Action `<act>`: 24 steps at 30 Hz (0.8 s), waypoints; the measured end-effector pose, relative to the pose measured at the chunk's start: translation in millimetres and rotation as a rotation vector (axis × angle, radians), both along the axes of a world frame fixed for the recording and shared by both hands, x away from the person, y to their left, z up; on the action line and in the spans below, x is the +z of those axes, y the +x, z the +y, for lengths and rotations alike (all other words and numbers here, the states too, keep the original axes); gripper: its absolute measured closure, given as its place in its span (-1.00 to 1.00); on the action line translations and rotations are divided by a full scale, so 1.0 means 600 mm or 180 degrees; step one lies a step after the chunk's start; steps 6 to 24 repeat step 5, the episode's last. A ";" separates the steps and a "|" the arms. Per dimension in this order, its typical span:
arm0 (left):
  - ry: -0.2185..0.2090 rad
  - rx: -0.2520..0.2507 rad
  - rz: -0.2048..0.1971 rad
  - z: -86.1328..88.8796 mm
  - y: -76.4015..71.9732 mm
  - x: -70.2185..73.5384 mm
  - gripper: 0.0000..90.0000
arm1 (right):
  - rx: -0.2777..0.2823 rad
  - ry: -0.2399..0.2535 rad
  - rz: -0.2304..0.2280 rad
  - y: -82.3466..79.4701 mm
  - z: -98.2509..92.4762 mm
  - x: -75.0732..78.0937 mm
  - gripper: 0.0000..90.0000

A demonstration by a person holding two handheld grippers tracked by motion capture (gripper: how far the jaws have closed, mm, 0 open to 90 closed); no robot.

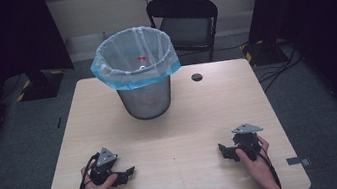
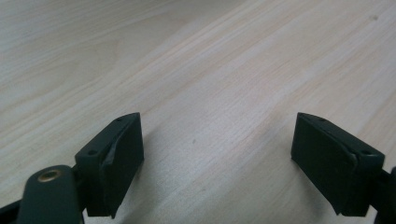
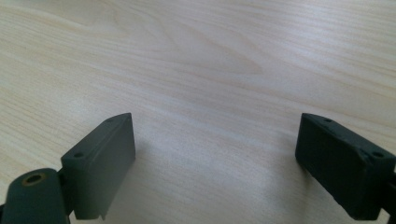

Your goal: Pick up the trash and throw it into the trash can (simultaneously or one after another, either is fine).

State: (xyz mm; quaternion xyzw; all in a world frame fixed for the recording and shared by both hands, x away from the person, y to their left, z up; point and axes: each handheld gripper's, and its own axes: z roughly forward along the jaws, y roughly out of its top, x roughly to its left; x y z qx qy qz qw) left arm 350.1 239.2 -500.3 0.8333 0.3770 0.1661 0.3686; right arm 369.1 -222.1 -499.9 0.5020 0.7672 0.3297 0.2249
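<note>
left tool (image 1: 128,171) near the counter's (image 1: 195,120) near-left corner, right tool (image 1: 222,149) near the near-right corner, each in a hand and low over the wood, likely parked at rest. both with jaws wide apart and nothing between them (bare wood grain past the pads in both gripper views): left tool (image 2: 217,154), right tool (image 3: 215,158). tips turned inward toward the counter's middle, well apart from each other.

bin (image 1: 141,76) upright toward the far edge, a little left of centre, well apart from both tools. lined with a pale bag (image 1: 135,71), its blue rim folded down over the outside, probably to keep the liner from slipping in. mouth open upward; a small red speck inside, too small to tell what.

cable hole (image 1: 197,77) in the counter right of the bin. chair (image 1: 185,21) on the floor beyond the far edge. nothing on the wood between tools and bin, so a straight reach forward looks unobstructed.
</note>
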 end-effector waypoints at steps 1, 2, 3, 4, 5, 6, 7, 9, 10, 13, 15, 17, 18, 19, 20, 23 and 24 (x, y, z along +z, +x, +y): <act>0.0002 0.0000 0.0003 0.000 0.000 0.000 -0.64 | 0.0000 0.0000 -0.0001 0.000 0.000 0.000 -0.75; 0.0003 -0.0001 0.0003 0.000 0.000 0.000 -0.64 | -0.0001 -0.0001 0.0000 0.000 0.000 0.000 -0.75; 0.0002 -0.0003 0.0004 0.000 0.000 0.000 -0.64 | -0.0001 -0.0001 0.0000 0.000 0.000 0.000 -0.75; -0.0001 -0.0004 0.0005 0.000 0.000 0.000 -0.65 | -0.0001 -0.0001 0.0000 0.000 0.000 0.000 -0.75; 0.0020 -0.0015 0.0010 0.001 0.000 0.001 -0.65 | -0.0002 -0.0001 0.0000 0.000 0.000 0.000 -0.75; 0.0020 -0.0015 0.0010 0.001 0.000 0.001 -0.65 | -0.0002 -0.0001 0.0000 0.000 0.000 0.000 -0.75; 0.0020 -0.0015 0.0010 0.001 0.000 0.001 -0.65 | -0.0002 -0.0001 0.0000 0.000 0.000 0.000 -0.75; 0.0020 -0.0015 0.0010 0.001 0.000 0.001 -0.65 | -0.0002 -0.0001 0.0000 0.000 0.000 0.000 -0.75; 0.0020 -0.0015 0.0010 0.001 0.000 0.001 -0.65 | -0.0002 -0.0001 0.0000 0.000 0.000 0.000 -0.75; 0.0020 -0.0015 0.0010 0.001 0.000 0.001 -0.65 | -0.0002 -0.0001 0.0000 0.000 0.000 0.000 -0.75; 0.0020 -0.0015 0.0010 0.001 0.000 0.001 -0.65 | -0.0002 -0.0001 0.0000 0.000 0.000 0.000 -0.75; 0.0020 -0.0015 0.0010 0.001 0.000 0.001 -0.65 | -0.0002 -0.0001 0.0000 0.000 0.000 0.000 -0.75; 0.0020 -0.0015 0.0010 0.001 0.000 0.001 -0.65 | -0.0002 -0.0001 0.0000 0.000 0.000 0.000 -0.75; 0.0020 -0.0015 0.0010 0.001 0.000 0.001 -0.65 | -0.0002 -0.0001 0.0000 0.000 0.000 0.000 -0.75; 0.0020 -0.0015 0.0010 0.001 0.000 0.001 -0.65 | -0.0002 -0.0001 0.0000 0.000 0.000 0.000 -0.75; 0.0020 -0.0015 0.0010 0.001 0.000 0.001 -0.65 | -0.0002 -0.0001 0.0000 0.000 0.000 0.000 -0.75; 0.0020 -0.0015 0.0010 0.001 0.000 0.001 -0.65 | -0.0002 -0.0001 0.0000 0.000 0.000 0.000 -0.75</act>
